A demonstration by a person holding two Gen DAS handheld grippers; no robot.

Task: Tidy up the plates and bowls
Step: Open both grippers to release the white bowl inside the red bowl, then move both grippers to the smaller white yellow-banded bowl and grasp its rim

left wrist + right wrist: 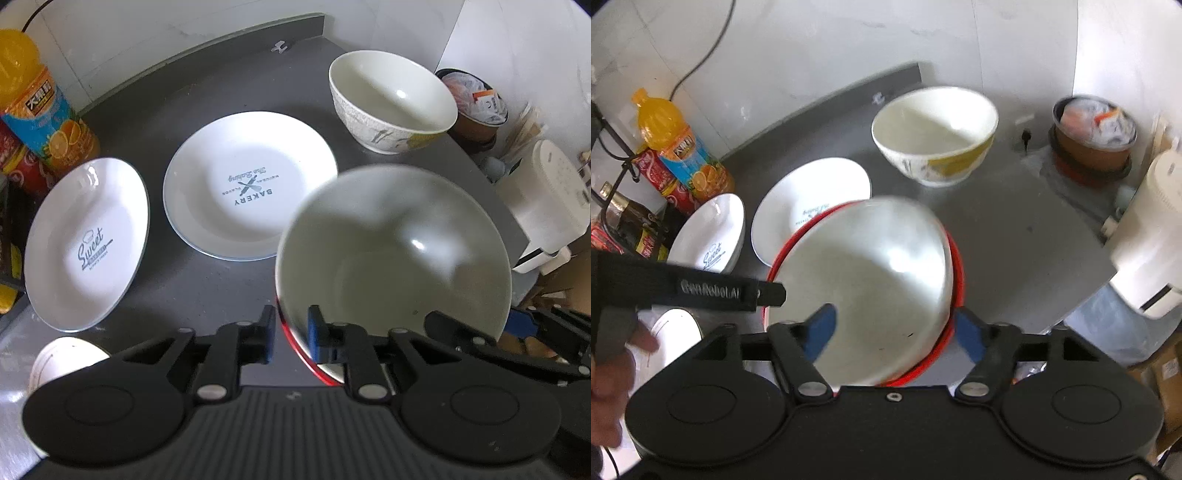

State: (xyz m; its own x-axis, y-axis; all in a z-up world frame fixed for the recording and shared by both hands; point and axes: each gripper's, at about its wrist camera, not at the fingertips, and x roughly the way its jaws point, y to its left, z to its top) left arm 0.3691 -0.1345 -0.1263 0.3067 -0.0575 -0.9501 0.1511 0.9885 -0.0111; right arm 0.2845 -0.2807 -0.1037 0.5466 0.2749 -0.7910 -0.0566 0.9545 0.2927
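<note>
A white bowl with a red outside [391, 251] is blurred and hangs low over the dark counter [229, 88]. Its near rim runs between the fingers of my left gripper [291, 338], which stand slightly apart and do not clamp it. In the right wrist view my right gripper [897, 332] stands wide open around the bowl's [871, 280] near edge, one finger over its inside and one beside its red wall. A "BAKERY" plate [251, 184], a "Sweet" plate [86, 243], a patterned bowl [391, 99] and a small white bowl [62, 362] rest on the counter.
An orange juice bottle [33, 99] and a red bottle [22, 166] stand at the far left. Off the counter's right edge are a full bin [476, 103] and a white appliance [546, 199]. A person's hand [613, 369] holds the left gripper's handle.
</note>
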